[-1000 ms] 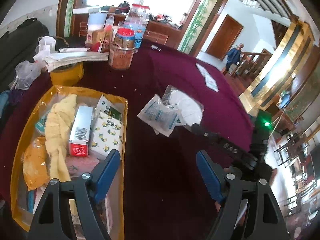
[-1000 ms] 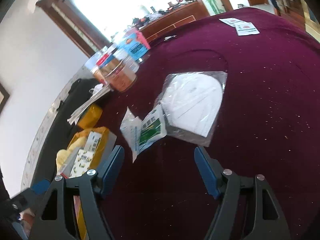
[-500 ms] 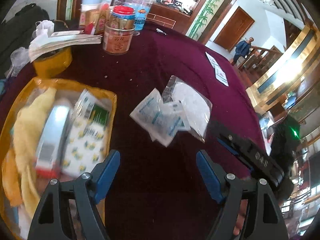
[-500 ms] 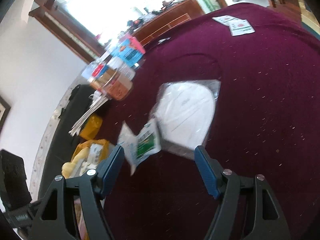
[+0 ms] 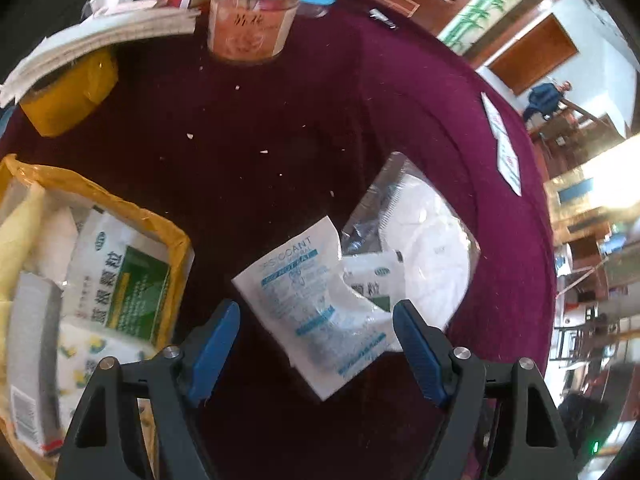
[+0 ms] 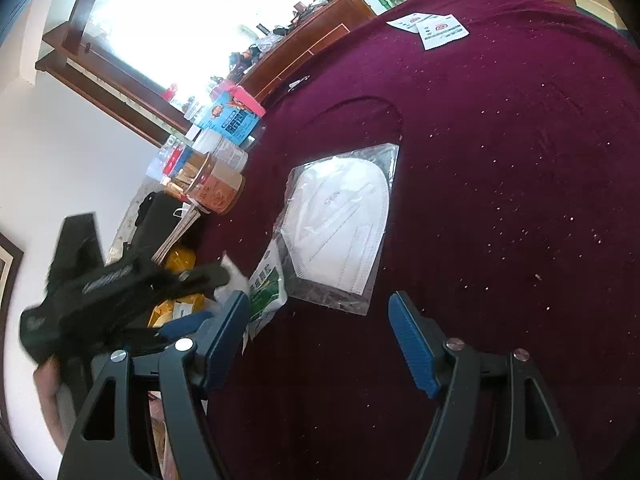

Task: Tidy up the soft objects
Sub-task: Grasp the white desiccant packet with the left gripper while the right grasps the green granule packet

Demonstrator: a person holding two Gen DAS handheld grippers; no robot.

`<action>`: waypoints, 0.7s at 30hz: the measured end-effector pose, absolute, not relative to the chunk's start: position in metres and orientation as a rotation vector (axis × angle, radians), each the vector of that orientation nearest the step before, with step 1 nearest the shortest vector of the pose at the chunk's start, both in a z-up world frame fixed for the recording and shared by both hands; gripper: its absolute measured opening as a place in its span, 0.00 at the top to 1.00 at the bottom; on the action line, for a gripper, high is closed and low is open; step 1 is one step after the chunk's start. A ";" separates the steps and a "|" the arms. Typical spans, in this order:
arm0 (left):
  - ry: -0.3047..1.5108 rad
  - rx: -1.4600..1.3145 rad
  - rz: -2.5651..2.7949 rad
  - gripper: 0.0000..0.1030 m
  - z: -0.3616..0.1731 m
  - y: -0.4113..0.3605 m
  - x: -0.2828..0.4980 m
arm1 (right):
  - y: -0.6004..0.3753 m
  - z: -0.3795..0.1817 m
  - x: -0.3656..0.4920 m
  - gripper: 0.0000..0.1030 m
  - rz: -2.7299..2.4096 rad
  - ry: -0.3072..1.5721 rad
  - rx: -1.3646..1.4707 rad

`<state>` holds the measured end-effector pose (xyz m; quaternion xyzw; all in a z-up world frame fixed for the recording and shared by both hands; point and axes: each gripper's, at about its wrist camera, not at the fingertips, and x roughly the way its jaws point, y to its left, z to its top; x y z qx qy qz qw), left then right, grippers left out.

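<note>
Left gripper (image 5: 316,344) gapes empty above desiccant packet (image 5: 308,300); jar (image 5: 250,20) stands beyond.

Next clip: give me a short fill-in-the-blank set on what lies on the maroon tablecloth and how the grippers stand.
1. The white desiccant sachet with blue print lies partly on top of a sachet with ___ print.
2. The white folded face mask is sealed in a clear ___ bag.
3. The left gripper has its jaws ___.
4. The yellow tray sits on the ___ tablecloth.

Missing words: green; plastic; open; maroon
</note>
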<state>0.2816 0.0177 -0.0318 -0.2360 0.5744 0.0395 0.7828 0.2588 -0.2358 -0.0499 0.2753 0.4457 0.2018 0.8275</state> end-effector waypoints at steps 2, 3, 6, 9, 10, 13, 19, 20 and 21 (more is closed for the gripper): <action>1.260 -0.503 0.080 0.20 -0.039 0.015 0.286 | -0.234 -0.050 0.259 0.30 0.438 0.951 0.584; 1.268 -0.520 0.092 0.20 -0.043 0.018 0.287 | -0.234 -0.050 0.258 0.30 0.443 0.951 0.582; 1.240 -0.501 0.118 0.20 -0.045 0.019 0.288 | -0.230 -0.048 0.254 0.30 0.455 0.946 0.562; 1.251 -0.432 0.122 0.37 -0.046 0.015 0.283 | -0.225 -0.046 0.252 0.30 0.467 0.944 0.538; 1.250 -0.415 0.123 0.42 -0.045 0.015 0.282 | -0.223 -0.046 0.251 0.30 0.468 0.945 0.529; 1.248 -0.432 0.077 0.57 -0.043 0.019 0.272 | -0.220 -0.046 0.249 0.30 0.473 0.945 0.514; 1.269 -0.445 -0.003 0.68 -0.034 0.023 0.238 | -0.219 -0.048 0.249 0.30 0.474 0.954 0.514; 1.275 -0.439 -0.016 0.68 -0.034 0.023 0.231 | -0.218 -0.048 0.249 0.30 0.475 0.955 0.513; 1.277 -0.432 -0.021 0.69 -0.035 0.023 0.223 | -0.218 -0.048 0.250 0.30 0.475 0.956 0.510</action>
